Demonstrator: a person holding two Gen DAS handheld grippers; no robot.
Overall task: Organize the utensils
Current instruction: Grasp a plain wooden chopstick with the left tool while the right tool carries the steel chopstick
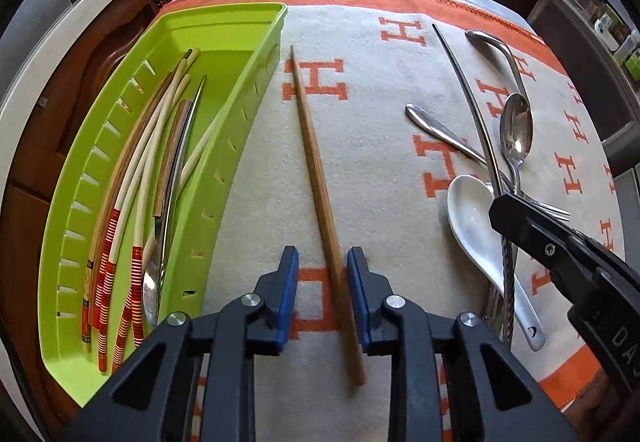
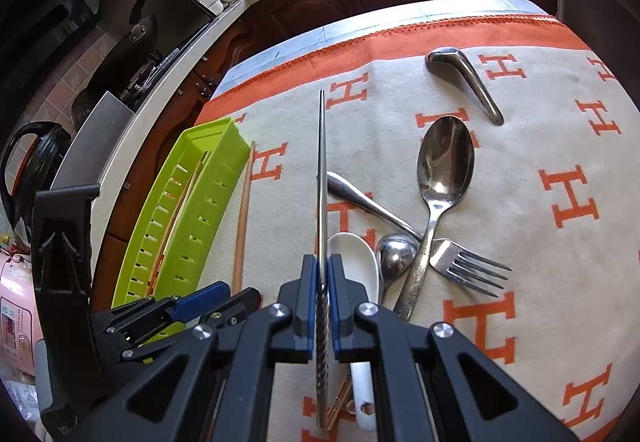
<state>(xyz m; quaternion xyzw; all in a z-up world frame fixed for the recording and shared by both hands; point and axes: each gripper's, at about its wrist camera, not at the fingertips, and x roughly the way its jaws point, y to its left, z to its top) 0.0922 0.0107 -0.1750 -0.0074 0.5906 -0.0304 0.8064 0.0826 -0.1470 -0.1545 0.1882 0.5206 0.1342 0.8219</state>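
Note:
A wooden chopstick [image 1: 316, 170] lies on the H-patterned cloth, its thick end between the blue pads of my left gripper [image 1: 323, 294]. It sits close to the right pad with a gap to the left pad, so this gripper is open. The chopstick [image 2: 242, 226] runs beside the green tray [image 2: 208, 202]. My right gripper [image 2: 323, 302] is shut on a metal chopstick [image 2: 322, 170] with a twisted handle, holding it over the white ceramic spoon [image 2: 356, 258]. In the left wrist view the right gripper [image 1: 510, 208] is at the right, with the metal chopstick [image 1: 466, 90] pointing away.
The green tray [image 1: 236, 146] holds several red-striped chopsticks [image 1: 132, 178], a metal chopstick and a spoon. On the cloth lie a large metal spoon [image 2: 444, 158], a fork [image 2: 468, 266], a small spoon [image 2: 396, 254] and a bent metal handle [image 2: 464, 78]. Counters and cabinets stand behind the table.

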